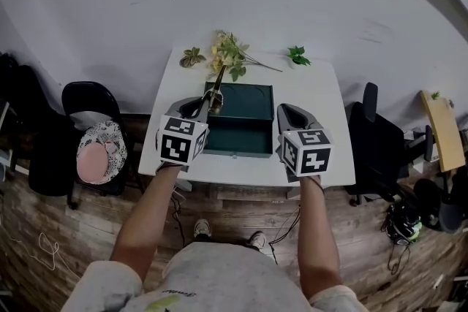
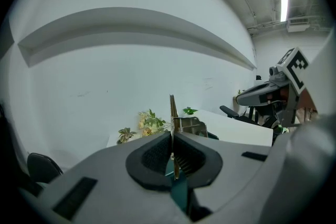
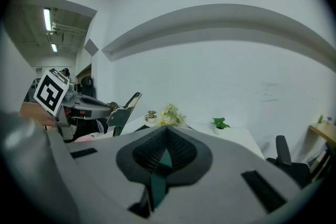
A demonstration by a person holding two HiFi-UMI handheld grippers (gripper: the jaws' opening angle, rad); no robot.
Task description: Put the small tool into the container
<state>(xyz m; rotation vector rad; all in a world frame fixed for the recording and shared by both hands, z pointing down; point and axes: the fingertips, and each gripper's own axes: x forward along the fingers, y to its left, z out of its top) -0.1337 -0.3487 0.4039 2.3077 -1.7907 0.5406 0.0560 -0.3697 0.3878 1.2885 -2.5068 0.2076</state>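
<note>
The person stands at the near edge of the white counter point(image 1: 325, 95) with both forearms stretched out and a gripper in each hand.

The left gripper point(image 1: 200, 108) hangs over the near left part of the counter. In the left gripper view its jaws point(image 2: 172, 136) are clamped on the small tool point(image 2: 172, 113), a thin brass-coloured metal piece that stands upright and edge-on between the pads. From the head view, the small tool point(image 1: 214, 93) slants away from the jaws, lifted above the left rear corner of the container point(image 1: 241, 135).

The right gripper point(image 1: 293, 115) is over the near right part of the counter, just beside the container's right side. Its jaws point(image 3: 166, 131) are pressed together with nothing between them.

The dark green container sits open at the middle of the counter, close to the near edge.

Along the far edge lie a spray of pale flowers point(image 1: 230, 55), a small leafy plant point(image 1: 192, 57) at the far left corner and a green plant point(image 1: 296, 55) toward the far right.

A black chair point(image 1: 95, 102) stands off the left edge and an office chair point(image 1: 376, 142) off the right.
</note>
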